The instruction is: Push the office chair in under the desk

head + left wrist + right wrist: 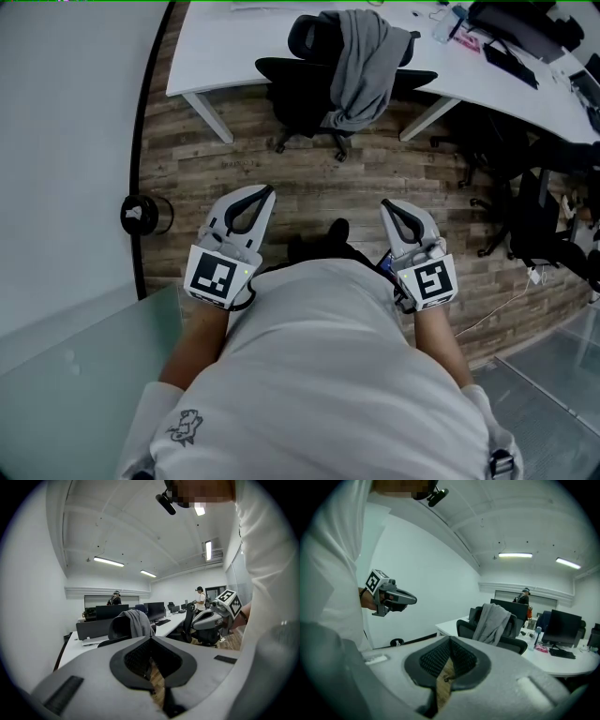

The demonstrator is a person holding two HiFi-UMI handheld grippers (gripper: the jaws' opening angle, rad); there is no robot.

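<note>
A black office chair (314, 89) with a grey jacket (364, 66) draped over its back stands at the white desk (220, 52), its seat partly under the desktop. It is some way ahead of me across the wood floor. My left gripper (266, 193) and right gripper (386, 205) are held close to my body, both pointing at the chair, both shut and empty. The left gripper view has the chair (123, 627) beyond the left gripper (151, 639), and the right gripper view has the chair (506, 641) beyond the right gripper (450, 639).
A small black round object (141, 214) sits on the floor by the white wall at the left. More black chairs (534, 220) crowd the right side. Monitors and a keyboard (511, 61) lie on the desk. Two people (201, 599) stand far back.
</note>
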